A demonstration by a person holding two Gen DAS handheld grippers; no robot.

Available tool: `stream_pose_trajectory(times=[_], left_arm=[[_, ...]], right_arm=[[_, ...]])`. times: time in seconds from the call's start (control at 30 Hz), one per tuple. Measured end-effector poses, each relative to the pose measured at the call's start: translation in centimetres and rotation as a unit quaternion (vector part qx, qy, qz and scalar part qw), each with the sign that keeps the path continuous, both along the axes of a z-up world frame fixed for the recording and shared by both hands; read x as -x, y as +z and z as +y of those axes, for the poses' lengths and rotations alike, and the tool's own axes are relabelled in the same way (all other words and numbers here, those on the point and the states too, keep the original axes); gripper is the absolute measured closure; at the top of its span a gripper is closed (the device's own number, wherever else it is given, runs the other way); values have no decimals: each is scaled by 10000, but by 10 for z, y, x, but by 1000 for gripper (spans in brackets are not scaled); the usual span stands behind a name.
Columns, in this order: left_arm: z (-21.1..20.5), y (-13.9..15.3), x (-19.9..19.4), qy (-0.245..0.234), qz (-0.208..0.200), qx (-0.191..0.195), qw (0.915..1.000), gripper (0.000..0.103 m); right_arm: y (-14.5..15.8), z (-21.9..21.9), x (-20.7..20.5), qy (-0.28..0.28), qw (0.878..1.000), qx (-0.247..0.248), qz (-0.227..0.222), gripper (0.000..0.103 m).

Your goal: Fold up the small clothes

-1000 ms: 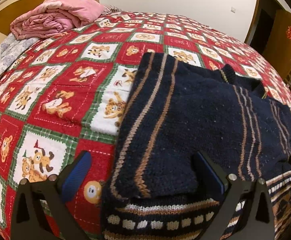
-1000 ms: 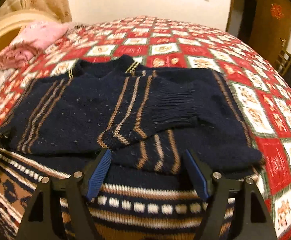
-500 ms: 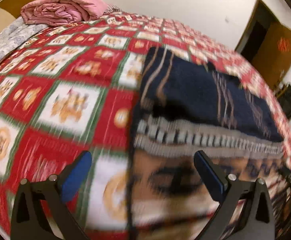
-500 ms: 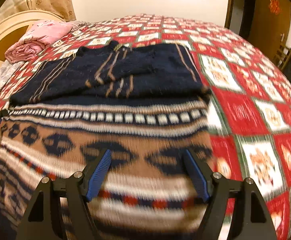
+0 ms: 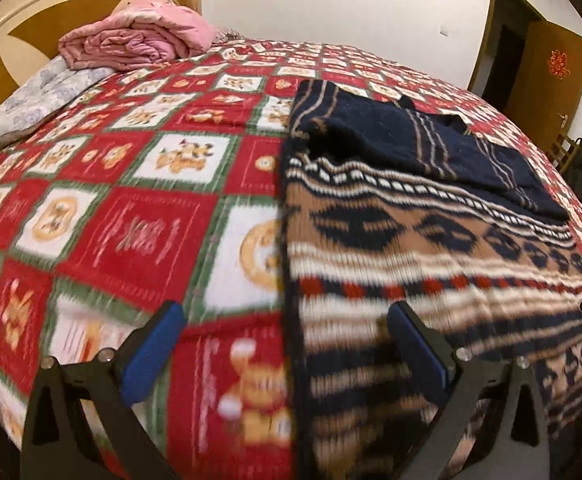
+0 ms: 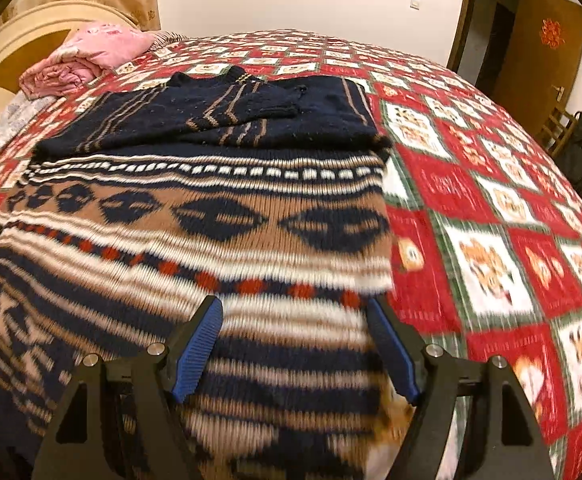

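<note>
Left wrist view: the left gripper (image 5: 279, 344) hangs over the bed with its jaws spread wide and nothing between them. Its left finger is above the red bedspread (image 5: 131, 184), its right finger above the sweater (image 5: 411, 240), whose straight left edge runs up between the two. The sweater lies flat on the bedspread, patterned in tan, white and navy bands with a row of red diamonds. Its sleeves (image 5: 431, 140) are navy with thin tan stripes and lie folded over the upper body. The near part of the knit is blurred, so the hem cannot be made out. A pink quilt (image 5: 139, 36) sits rolled at the head of the bed, on a grey pillow (image 5: 39, 100).

Right wrist view: the right gripper (image 6: 295, 344) is also wide open and holds nothing. Both of its fingers hover above the sweater (image 6: 211, 216), near its right edge. The folded sleeves (image 6: 219, 116) cross each other on the far half. The bedspread (image 6: 491, 208) shows to the right, and the quilt (image 6: 91, 52) at far left. A door (image 6: 539, 52) stands open in the corner.
</note>
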State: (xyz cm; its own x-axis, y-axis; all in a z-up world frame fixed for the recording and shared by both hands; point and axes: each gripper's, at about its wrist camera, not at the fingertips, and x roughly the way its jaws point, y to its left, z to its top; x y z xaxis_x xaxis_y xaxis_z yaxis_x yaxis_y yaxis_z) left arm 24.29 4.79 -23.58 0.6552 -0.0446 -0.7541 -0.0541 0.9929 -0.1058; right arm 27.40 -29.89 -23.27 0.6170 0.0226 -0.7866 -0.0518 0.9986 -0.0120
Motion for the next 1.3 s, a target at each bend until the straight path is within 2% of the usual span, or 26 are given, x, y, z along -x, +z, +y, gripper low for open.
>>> stream_pose_trajectory(times=[0.07,0.13,0.2,0.27,0.37,0.43,0.5,0.7,0.9,0.97,1.1,1.23,1.3], left_arm=[[1,11,18,-44,-162,140,9998,1],[3,19,31,-77,-209,235,9995,1],[4,20,38,-112,-95,309,9994,1],[6,16,48,-63,36,324,9994,2],[5,10,59,-131,259,321,9991,14],[2,9,64,-210,347,331,9986,16],[-3,9,70,-298,420,296,9982,19],[-20,14,91,-653,555,195,9961,19],[-29,13,105,-783,717,-16,9944,19],[-31,12,110,-851,775,-50,9933,22],[-34,7,117,-1020,1018,206,9893,29],[-38,0,120,-1098,1216,279,9861,47],[-40,-4,121,-1132,1351,334,9838,49]], right_arm=[[1,-7,11,-95,9998,-173,64,28],[4,-17,25,-215,9980,-570,193,31],[10,-24,44,-259,9963,-797,187,38],[15,-26,60,-309,9966,-760,112,43],[18,-35,84,-402,9950,-909,125,44],[18,-40,98,-481,9937,-990,188,45],[17,-43,111,-582,9933,-981,191,51],[14,-48,145,-789,9855,-1482,230,51],[7,-40,167,-738,9825,-1688,261,52],[4,-38,172,-732,9818,-1729,286,52],[2,-33,180,-667,9816,-1759,329,52],[0,-33,187,-651,9815,-1767,352,55],[-3,-35,187,-666,9803,-1811,416,56]])
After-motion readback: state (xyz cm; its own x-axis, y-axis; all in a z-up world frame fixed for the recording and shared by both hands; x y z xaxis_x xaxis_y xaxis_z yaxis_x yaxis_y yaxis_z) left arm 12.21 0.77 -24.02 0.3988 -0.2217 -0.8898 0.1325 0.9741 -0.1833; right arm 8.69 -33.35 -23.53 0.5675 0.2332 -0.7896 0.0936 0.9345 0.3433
